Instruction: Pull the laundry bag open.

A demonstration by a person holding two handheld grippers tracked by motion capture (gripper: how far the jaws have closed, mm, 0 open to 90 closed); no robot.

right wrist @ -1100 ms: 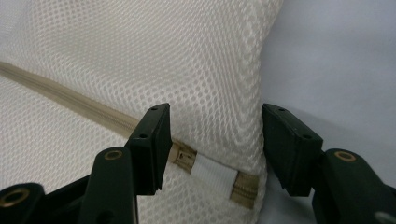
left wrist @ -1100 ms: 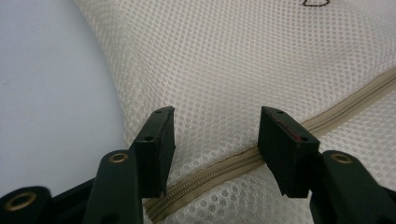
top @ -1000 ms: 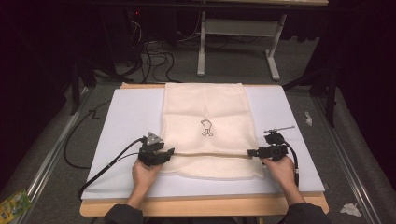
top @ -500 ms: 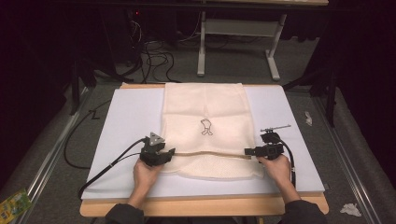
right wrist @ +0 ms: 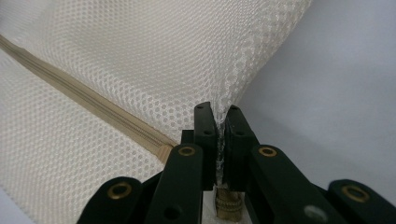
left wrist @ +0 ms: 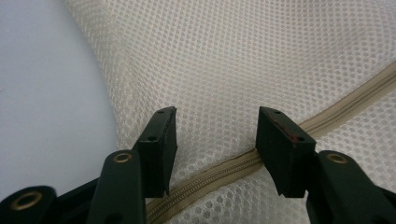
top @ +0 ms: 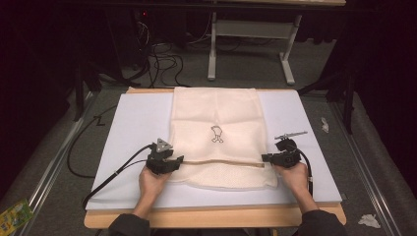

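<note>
Two grippers on the mesh bag [top: 216,123], one at each end of its zipper [top: 221,162]. Bag is cream mesh, flat on the white board [top: 133,123], running from the board's far edge down toward the near edge, centred between the left and right edges. Small dark figure print [top: 216,133] on the upper panel, above the zipper. Zipper runs across the bag, roughly parallel to the near edge.

Left gripper [top: 173,160]: at the bag's left side, jaws standing apart. In the left gripper view [left wrist: 217,135] both jaws sit on the mesh with the zipper [left wrist: 327,112] passing between them, under the right-hand one; pads press on nothing, so no grip. Grey three-cornered plate on top, cable trailing off toward the board's near-left corner.

Right gripper [top: 268,158]: at the bag's right side, by the zipper end. Jaws have just been closing and are now pinched together on the bag's side edge. Right gripper view [right wrist: 220,122] shows a fold of mesh [right wrist: 233,79] clamped between the pads, drawn up into a ridge from the jaws, with the zipper [right wrist: 93,105] ending just left of them.

Person's hands come in over the near edge, one on each gripper.
</note>
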